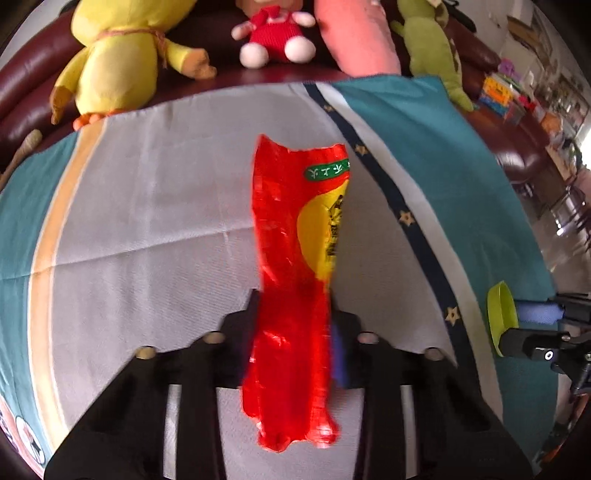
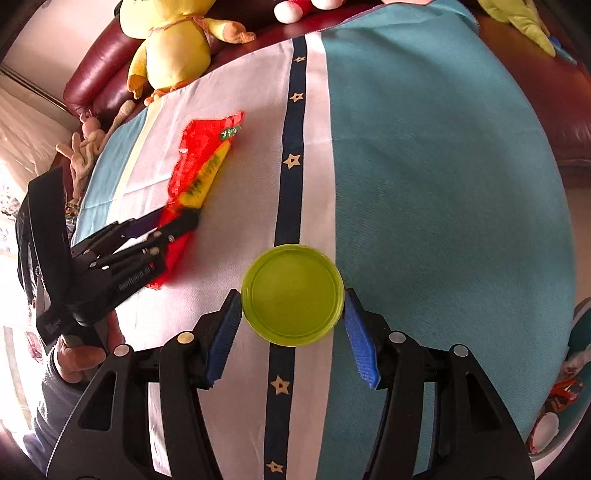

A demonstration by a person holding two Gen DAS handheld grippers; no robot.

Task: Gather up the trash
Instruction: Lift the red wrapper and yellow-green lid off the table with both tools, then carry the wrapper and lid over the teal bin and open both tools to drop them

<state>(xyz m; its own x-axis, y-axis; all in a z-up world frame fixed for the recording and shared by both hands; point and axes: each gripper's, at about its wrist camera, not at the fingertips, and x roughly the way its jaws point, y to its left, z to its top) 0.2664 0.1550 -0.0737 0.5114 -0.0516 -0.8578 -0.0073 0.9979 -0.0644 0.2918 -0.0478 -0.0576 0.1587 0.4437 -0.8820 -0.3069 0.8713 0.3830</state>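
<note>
A red and yellow snack wrapper (image 1: 291, 258) is pinched between the black fingers of my left gripper (image 1: 293, 299) and stands up above the cloth; it also shows in the right wrist view (image 2: 201, 162), held by the left gripper (image 2: 177, 221). My right gripper (image 2: 291, 306) has its blue pads closed against the sides of a lime green round lid (image 2: 293, 294), seen flat on. In the left wrist view the lid (image 1: 498, 317) and the right gripper (image 1: 532, 314) are at the right edge.
A teal, white and navy starred cloth (image 2: 424, 184) covers the surface. Plush toys line the far edge on a dark red sofa: a yellow one (image 1: 114, 59), a red doll (image 1: 275, 33), a pink one (image 1: 354, 37), a green one (image 1: 432, 48). More wrappers (image 2: 557, 402) lie at the right.
</note>
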